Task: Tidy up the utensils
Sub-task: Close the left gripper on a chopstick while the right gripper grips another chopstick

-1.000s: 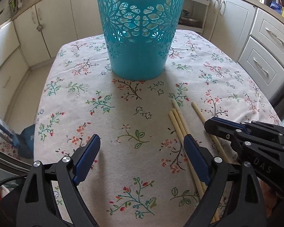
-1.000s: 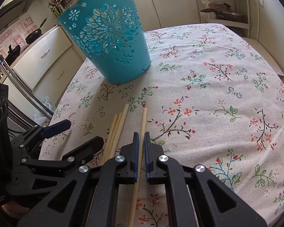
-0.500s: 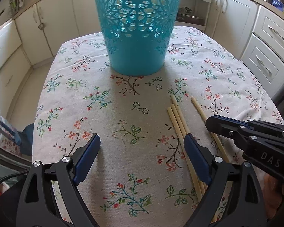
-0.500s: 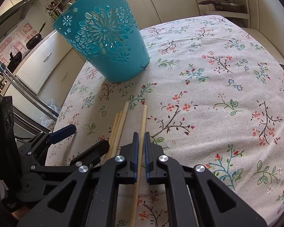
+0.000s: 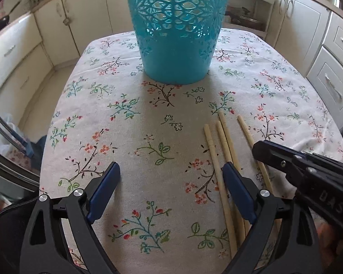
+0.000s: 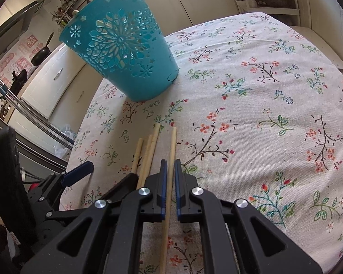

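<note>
A teal cut-out basket (image 5: 176,34) stands upright at the far side of the flowered tablecloth (image 5: 125,114). Three pale wooden chopsticks (image 5: 219,141) lie side by side, and a single chopstick (image 5: 245,130) lies just right of them. My left gripper (image 5: 170,166) is open above the cloth, its right finger over the three chopsticks. My right gripper (image 6: 170,162) is shut on the single chopstick (image 6: 172,146), which lies flat on the cloth and runs out ahead of the jaws. In the right wrist view the basket (image 6: 121,57) is at upper left, with the three chopsticks (image 6: 148,150) beside the open left gripper (image 6: 103,175).
Cream kitchen cabinets (image 5: 327,52) ring the table on all sides. A dark pan (image 6: 41,52) rests on the counter at the left. A shelf with a pot (image 6: 267,0) stands beyond the table's far end. The cloth drops off at the left edge (image 6: 80,141).
My left gripper has crept slightly forward toward the basket and tilted a little. My right gripper stays clamped on the single chopstick, rolled slightly.
</note>
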